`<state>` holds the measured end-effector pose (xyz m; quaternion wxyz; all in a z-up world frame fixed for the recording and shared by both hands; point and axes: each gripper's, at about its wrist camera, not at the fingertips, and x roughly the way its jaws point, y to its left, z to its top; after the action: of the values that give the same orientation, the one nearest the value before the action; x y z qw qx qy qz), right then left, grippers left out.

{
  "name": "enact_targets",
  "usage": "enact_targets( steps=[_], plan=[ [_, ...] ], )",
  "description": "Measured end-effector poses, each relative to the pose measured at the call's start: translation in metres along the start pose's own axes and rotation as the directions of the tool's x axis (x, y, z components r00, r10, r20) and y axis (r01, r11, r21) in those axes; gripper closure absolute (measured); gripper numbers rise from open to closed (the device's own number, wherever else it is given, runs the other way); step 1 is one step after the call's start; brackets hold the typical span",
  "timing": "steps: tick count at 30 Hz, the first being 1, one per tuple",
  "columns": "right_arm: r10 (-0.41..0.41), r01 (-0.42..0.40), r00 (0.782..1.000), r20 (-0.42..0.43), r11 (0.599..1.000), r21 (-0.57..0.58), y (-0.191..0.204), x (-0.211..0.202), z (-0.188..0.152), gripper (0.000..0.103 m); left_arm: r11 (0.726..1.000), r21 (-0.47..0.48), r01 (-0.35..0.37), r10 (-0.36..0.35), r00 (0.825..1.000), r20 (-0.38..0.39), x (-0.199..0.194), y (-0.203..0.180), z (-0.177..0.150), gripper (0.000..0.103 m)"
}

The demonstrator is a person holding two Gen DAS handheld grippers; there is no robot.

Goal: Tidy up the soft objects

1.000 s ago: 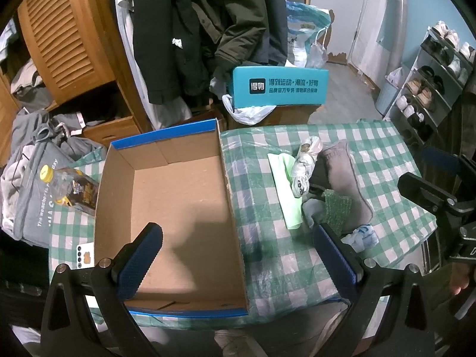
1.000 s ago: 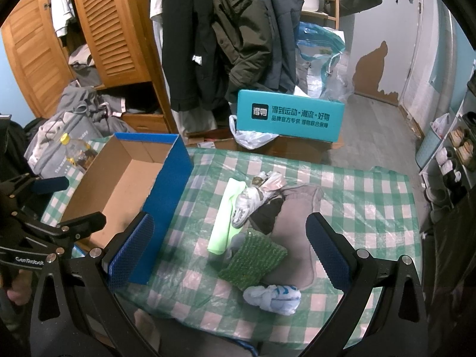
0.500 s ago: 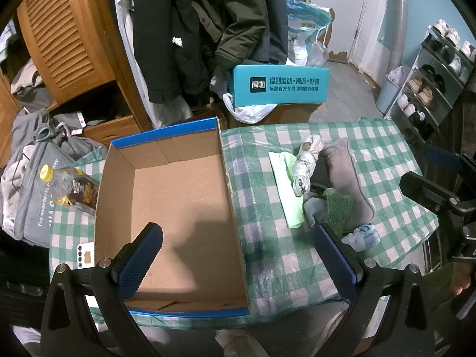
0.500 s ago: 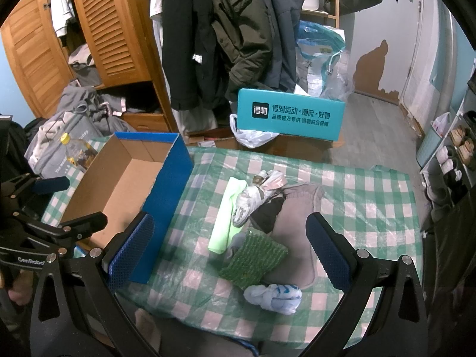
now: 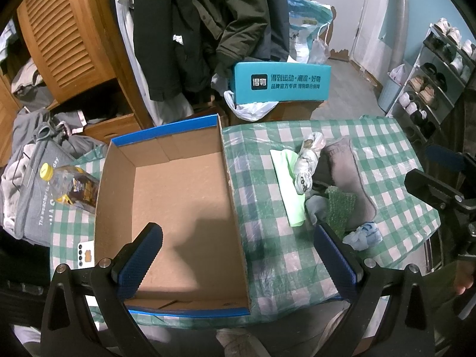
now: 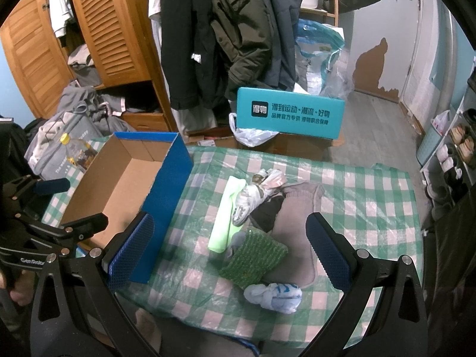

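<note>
An open, empty cardboard box with blue outer walls (image 5: 178, 196) (image 6: 119, 184) sits on the left of the green checked table (image 5: 386, 154) (image 6: 372, 208). To its right lies a pile of soft things: a light green cloth (image 5: 287, 184) (image 6: 224, 217), a white rolled bundle (image 5: 306, 163) (image 6: 253, 196), a grey sock (image 5: 348, 178) (image 6: 297, 229), a dark green knit piece (image 5: 340, 208) (image 6: 255, 258), and a white-and-blue bundle (image 5: 363, 236) (image 6: 273, 296). My left gripper (image 5: 238, 261) is open and empty above the box's near edge. My right gripper (image 6: 227, 255) is open and empty above the pile.
A plastic bottle with a yellow cap (image 5: 71, 184) lies left of the box. A teal box (image 5: 281, 81) stands behind the table, with hanging coats and a wooden wardrobe beyond. A shoe rack (image 5: 431, 74) stands at the right. Grey clothes are heaped at the left.
</note>
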<state>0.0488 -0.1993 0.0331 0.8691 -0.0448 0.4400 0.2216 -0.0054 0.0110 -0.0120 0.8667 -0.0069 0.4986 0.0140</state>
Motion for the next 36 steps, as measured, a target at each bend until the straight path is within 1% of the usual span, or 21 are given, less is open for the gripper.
enact_targets(
  steps=[6,11,22,27,28,32,36],
  plan=[
    [0.001,-0.001,1.000,-0.001,1.000,0.001,-0.001,0.000,0.000,0.003,1.000,-0.002,-0.010,0.010,1.000,-0.005,0.001,0.004,-0.005,0.001],
    [0.002,-0.002,1.000,-0.001,1.000,0.001,-0.001,0.000,-0.001,0.003,1.000,0.002,-0.020,0.020,1.000,-0.015,0.004,-0.001,-0.003,0.001],
    [0.002,-0.002,1.000,-0.002,1.000,0.002,-0.006,0.000,0.000,0.003,1.000,0.003,-0.019,0.019,1.000,-0.023,0.007,-0.002,-0.004,0.001],
    [-0.003,0.003,1.000,-0.004,1.000,0.014,-0.012,-0.001,0.002,0.003,1.000,0.007,-0.027,0.027,0.999,-0.040,0.015,-0.007,-0.003,0.001],
    [-0.012,0.013,1.000,-0.007,1.000,0.020,-0.012,0.007,-0.005,0.003,1.000,0.009,-0.027,0.028,0.999,-0.046,0.017,-0.008,-0.003,0.001],
    [-0.042,0.043,0.999,-0.024,0.998,0.054,-0.030,0.008,-0.003,0.003,1.000,0.017,-0.026,0.027,0.997,-0.078,0.028,-0.016,-0.002,0.001],
    [-0.046,0.051,0.998,-0.050,0.993,0.106,-0.051,0.011,-0.006,0.003,0.999,0.035,-0.022,0.026,0.994,-0.107,0.039,-0.025,-0.001,0.001]
  ],
)
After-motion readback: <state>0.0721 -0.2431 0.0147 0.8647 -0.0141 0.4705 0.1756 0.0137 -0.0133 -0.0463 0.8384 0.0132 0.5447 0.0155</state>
